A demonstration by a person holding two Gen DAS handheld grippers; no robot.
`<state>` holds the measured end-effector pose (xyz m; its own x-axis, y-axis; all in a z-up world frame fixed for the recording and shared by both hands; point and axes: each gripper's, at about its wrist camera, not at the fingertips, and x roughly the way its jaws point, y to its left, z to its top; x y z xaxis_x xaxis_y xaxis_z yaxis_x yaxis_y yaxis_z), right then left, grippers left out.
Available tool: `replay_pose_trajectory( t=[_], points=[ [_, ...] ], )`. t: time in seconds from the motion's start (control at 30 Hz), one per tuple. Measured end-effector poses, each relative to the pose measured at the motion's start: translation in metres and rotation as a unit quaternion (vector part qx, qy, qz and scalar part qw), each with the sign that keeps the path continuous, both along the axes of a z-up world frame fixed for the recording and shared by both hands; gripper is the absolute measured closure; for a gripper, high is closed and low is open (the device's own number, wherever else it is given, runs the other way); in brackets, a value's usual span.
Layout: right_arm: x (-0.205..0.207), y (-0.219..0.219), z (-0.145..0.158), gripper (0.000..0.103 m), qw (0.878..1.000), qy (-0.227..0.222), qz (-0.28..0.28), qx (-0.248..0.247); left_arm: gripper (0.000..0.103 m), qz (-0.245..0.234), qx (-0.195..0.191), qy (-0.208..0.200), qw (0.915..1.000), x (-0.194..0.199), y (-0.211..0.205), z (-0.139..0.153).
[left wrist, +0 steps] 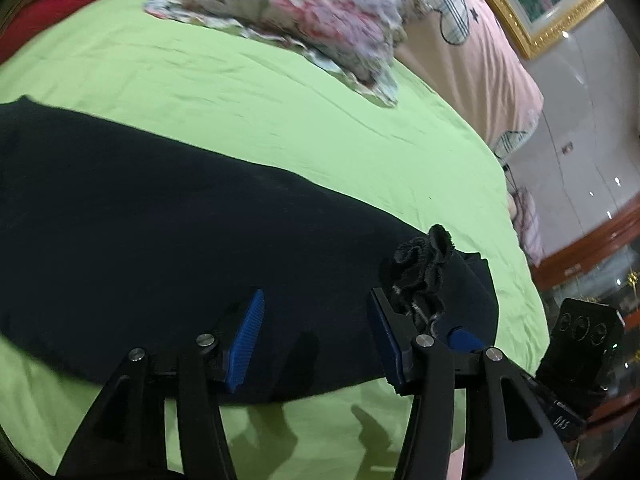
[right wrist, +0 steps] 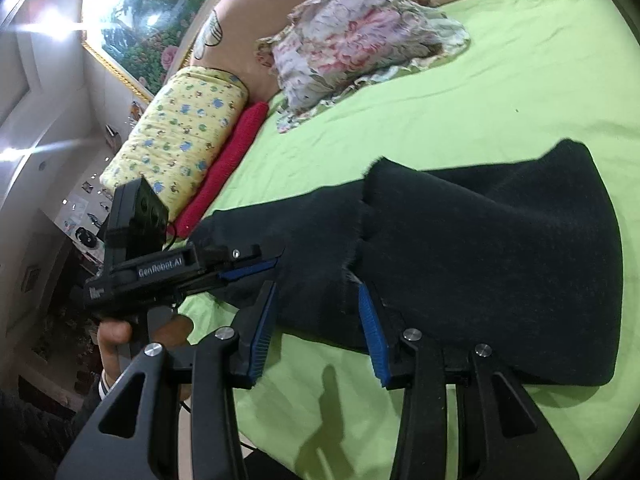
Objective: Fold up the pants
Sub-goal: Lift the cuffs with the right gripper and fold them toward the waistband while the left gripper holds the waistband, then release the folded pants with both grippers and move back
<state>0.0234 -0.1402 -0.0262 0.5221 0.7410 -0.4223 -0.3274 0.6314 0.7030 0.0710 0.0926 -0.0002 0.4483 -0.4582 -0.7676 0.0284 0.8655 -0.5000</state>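
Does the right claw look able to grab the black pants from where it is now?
Probably yes. The right claw is open, with the near edge of the black pants lying between its fingers on the green sheet; nothing covers the fabric there.

Home bedroom: bed with green sheet (right wrist: 460, 92), floral pillow (right wrist: 352, 40), gilt-framed painting (right wrist: 132, 28) on wall

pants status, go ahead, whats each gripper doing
Left gripper open, right gripper open, neither gripping. Black pants flat on green sheet, part folded. Floral pillow far off, nothing in the way.
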Motion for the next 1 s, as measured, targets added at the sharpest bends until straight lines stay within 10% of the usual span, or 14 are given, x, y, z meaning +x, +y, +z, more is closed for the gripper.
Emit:
replay_pose_trajectory(
  t=[1.0],
  points=[
    [0.026, 0.071, 0.028, 0.051, 0.996, -0.006, 0.079, -0.031, 0.036, 0.207, -0.037, 0.002, 0.9777, -0.09, 0.156, 0.0]
  ],
)
